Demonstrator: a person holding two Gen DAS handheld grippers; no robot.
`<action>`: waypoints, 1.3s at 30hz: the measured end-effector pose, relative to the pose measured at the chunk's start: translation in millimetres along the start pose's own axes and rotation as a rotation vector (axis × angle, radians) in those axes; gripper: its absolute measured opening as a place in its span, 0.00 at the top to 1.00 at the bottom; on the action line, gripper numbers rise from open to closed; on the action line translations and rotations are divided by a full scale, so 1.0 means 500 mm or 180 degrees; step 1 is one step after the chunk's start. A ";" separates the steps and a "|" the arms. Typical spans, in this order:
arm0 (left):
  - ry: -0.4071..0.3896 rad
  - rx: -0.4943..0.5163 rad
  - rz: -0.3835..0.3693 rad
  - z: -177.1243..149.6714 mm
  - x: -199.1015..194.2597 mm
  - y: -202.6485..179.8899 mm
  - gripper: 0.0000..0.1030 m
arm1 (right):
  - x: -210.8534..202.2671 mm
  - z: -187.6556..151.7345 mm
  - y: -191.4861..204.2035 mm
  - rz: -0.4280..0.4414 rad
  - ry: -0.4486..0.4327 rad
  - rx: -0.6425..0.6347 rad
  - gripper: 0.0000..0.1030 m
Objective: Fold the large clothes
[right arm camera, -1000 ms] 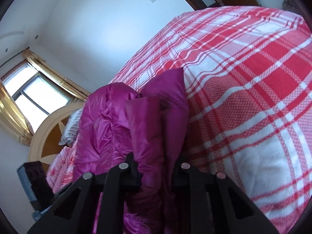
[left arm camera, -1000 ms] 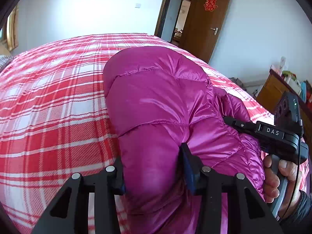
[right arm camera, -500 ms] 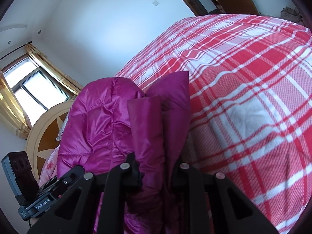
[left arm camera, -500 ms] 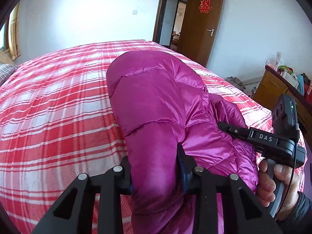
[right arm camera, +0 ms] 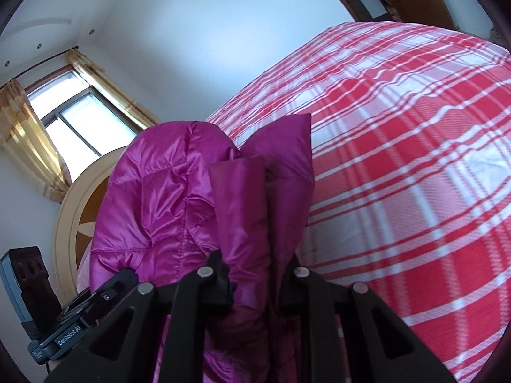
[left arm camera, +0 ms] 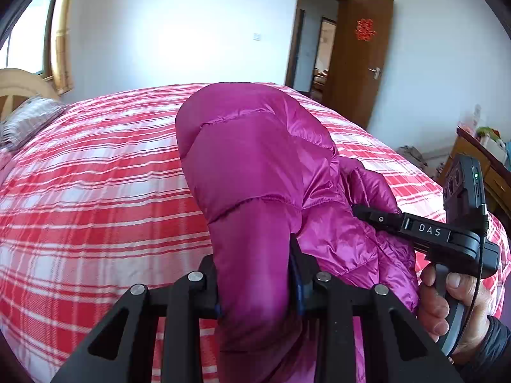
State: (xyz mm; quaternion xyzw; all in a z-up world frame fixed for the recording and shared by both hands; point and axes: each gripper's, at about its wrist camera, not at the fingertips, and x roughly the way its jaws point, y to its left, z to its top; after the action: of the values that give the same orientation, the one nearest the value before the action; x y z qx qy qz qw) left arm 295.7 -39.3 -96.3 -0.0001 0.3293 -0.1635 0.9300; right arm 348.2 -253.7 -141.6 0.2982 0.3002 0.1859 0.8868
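Note:
A shiny magenta down jacket (left arm camera: 255, 166) lies bunched on a bed with a red and white plaid cover (left arm camera: 95, 191). My left gripper (left arm camera: 255, 274) is shut on a thick fold of the jacket and holds it raised. My right gripper (right arm camera: 257, 271) is shut on another fold of the same jacket (right arm camera: 166, 198), close beside the left one. The right gripper also shows in the left wrist view (left arm camera: 361, 212), its tip buried in the fabric, with a hand on its handle. The left gripper's body shows at the lower left of the right wrist view (right arm camera: 83, 316).
A striped pillow (left arm camera: 28, 118) and a round wooden headboard (right arm camera: 76, 210) are at the bed's head. A window with gold curtains (right arm camera: 48, 127) is behind it. An open brown door (left arm camera: 357, 63) and a wooden dresser (left arm camera: 479, 166) stand past the bed.
Both grippers have lifted the jacket edge higher and tilted up. The left jaws have closed tighter on the fold. More of the wall, window and headboard has come into view.

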 end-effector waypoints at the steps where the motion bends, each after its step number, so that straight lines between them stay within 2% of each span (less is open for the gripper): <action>1: -0.0012 -0.0031 0.0018 -0.003 -0.006 0.012 0.68 | 0.006 -0.004 0.009 0.0018 0.0023 -0.0016 0.81; 21: -0.0209 -0.0523 0.0619 -0.066 -0.135 0.241 0.69 | 0.209 -0.043 0.245 0.0432 0.0521 -0.0593 0.81; 39: -0.0154 -0.0911 0.0998 -0.118 -0.181 0.406 0.69 | 0.368 -0.101 0.400 0.0647 0.0952 -0.0903 0.81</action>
State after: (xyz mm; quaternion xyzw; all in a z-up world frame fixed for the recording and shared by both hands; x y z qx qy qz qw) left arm 255.4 186.9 -109.3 -0.0849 0.3227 0.0316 0.9422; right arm 423.5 11.5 -123.5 0.1683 0.3676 0.3567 0.8422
